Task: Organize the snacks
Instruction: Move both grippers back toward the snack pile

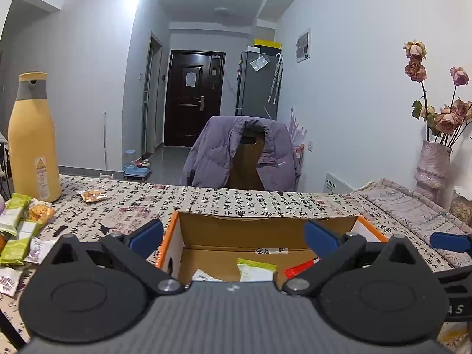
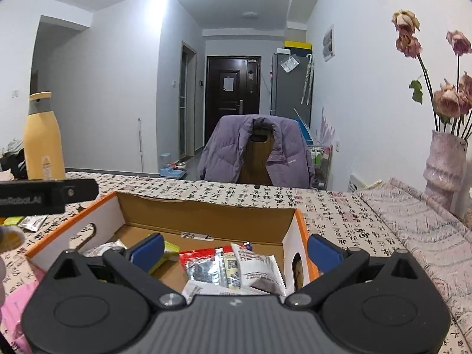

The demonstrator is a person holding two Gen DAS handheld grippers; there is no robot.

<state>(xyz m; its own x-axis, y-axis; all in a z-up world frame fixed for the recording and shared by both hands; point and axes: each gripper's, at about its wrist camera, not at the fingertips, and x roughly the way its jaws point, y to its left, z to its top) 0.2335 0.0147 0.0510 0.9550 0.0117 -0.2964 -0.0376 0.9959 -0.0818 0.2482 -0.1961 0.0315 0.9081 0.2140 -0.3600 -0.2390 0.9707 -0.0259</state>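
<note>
An orange-edged cardboard box (image 1: 267,221) stands on the table with several snack packets inside, among them a green-and-white one (image 1: 256,270) and a red one (image 1: 301,268). My left gripper (image 1: 234,236) hovers over the box's near side, open, nothing between its blue pads. In the right wrist view the same box (image 2: 206,206) holds a red packet (image 2: 197,256) and a white packet (image 2: 259,268). My right gripper (image 2: 236,249) is open above them, holding nothing. Loose snacks (image 1: 17,230) lie on the table at the left, with a single orange packet (image 1: 93,196) farther back.
A tall yellow bottle (image 1: 32,138) stands at the table's back left. A vase of dried roses (image 1: 432,165) sits at the right on a folded cloth (image 1: 413,206). A chair with a purple jacket (image 1: 239,153) is behind the table. The left gripper's body (image 2: 47,196) shows at the right view's left edge.
</note>
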